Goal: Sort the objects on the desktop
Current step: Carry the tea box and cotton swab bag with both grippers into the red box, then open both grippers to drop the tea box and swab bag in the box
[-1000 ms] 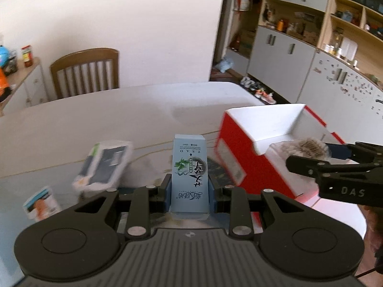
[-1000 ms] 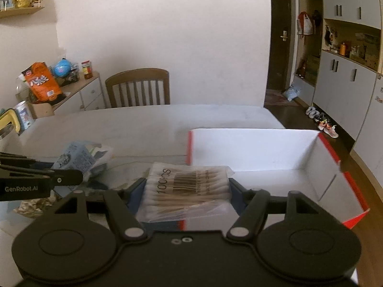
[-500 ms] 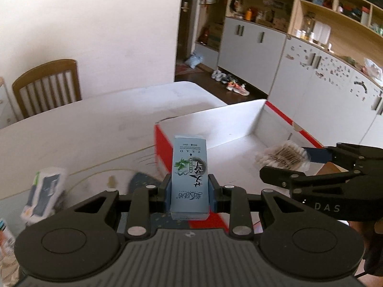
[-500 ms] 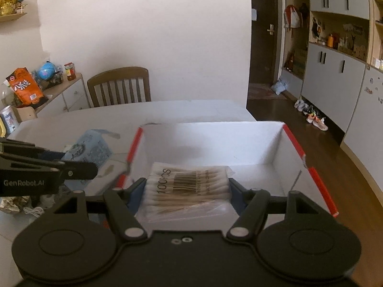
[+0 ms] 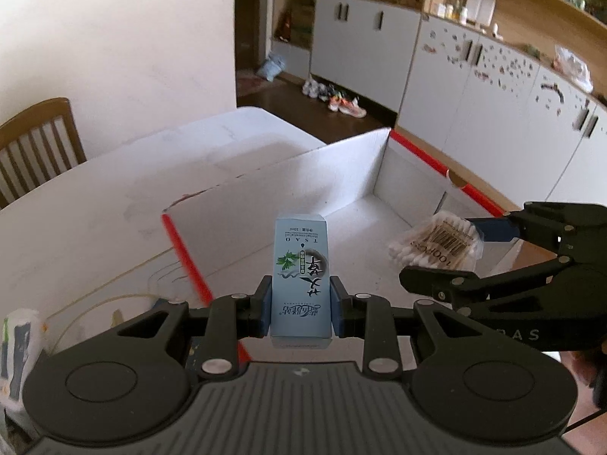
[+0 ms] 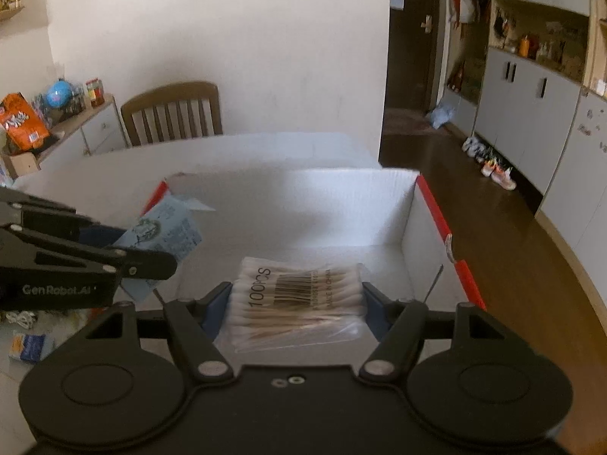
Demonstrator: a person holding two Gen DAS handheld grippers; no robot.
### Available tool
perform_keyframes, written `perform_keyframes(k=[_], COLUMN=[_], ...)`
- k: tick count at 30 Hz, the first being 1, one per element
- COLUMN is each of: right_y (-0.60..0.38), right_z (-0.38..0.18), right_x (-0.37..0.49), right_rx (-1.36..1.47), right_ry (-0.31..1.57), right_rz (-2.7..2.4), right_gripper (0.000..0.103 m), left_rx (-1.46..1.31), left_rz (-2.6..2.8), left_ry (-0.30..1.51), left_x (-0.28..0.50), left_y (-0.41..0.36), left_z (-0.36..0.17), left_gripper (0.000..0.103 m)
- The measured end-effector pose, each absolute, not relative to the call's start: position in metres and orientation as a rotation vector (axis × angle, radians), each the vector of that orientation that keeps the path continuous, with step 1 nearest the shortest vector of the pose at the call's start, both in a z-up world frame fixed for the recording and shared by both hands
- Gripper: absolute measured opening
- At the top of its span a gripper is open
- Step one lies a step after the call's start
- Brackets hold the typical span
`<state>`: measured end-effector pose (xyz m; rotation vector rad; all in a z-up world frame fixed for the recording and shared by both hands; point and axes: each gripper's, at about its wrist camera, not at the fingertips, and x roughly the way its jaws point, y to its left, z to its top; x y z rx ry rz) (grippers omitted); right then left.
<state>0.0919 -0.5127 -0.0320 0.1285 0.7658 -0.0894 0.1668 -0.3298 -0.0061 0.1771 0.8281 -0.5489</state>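
My left gripper [image 5: 300, 305] is shut on a small light-blue carton [image 5: 301, 273] with Chinese print, held upright over the open red-and-white box [image 5: 288, 185]. My right gripper [image 6: 296, 303] is shut on a clear pack of cotton swabs [image 6: 296, 299], held inside the same box [image 6: 303, 197]. The swab pack [image 5: 436, 244] and the right gripper [image 5: 493, 265] show at the right in the left wrist view. The carton [image 6: 167, 235] and left gripper [image 6: 76, 261] show at the left in the right wrist view.
The box stands on a white table [image 5: 95, 204]. A wrapped packet [image 5: 19, 341] lies at the table's left, and small packets [image 6: 26, 345] lie near the front left. A wooden chair [image 6: 170, 113] stands behind the table. Cabinets [image 5: 474, 87] line the right.
Both grippers have moved forward and over the box with their objects still held. The left gripper swung right, from beside the box to above its inside.
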Motion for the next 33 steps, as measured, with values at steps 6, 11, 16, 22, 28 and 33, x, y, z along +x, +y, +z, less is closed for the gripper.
perform_keyframes(k=[6, 11, 16, 22, 28, 33], right_y=[-0.523, -0.527, -0.529, -0.534, -0.531, -0.526], right_z=[-0.048, -0.058, -0.066, -0.071, -0.077, -0.08], right_x=[0.11, 0.118, 0.127, 0.137, 0.149, 0.159], right_rx=[0.108, 0.106, 0.084, 0.065, 0.022, 0.003], right_ry=[0.831, 0.86, 0.902, 0.952, 1.044, 1.108], right_rz=[-0.07, -0.037, -0.02, 0.0, 0.028, 0.043], right_gripper=[0.071, 0.07, 0.07, 0.07, 0.07, 0.07], left_rx=[0.241, 0.27, 0.304, 0.361, 0.406, 0.433], left_rz=[-0.562, -0.567, -0.569, -0.575, -0.598, -0.612], left_ry=[0.885, 0.923, 0.95, 0.97, 1.01, 1.054], left_x=[0.189, 0.2, 0.208, 0.22, 0.23, 0.235], left_y=[-0.35, -0.362, -0.371, -0.385, -0.395, -0.398], left_z=[-0.023, -0.036, -0.046, -0.056, -0.062, -0.069], left_gripper=[0.028, 0.028, 0.028, 0.028, 0.028, 0.028])
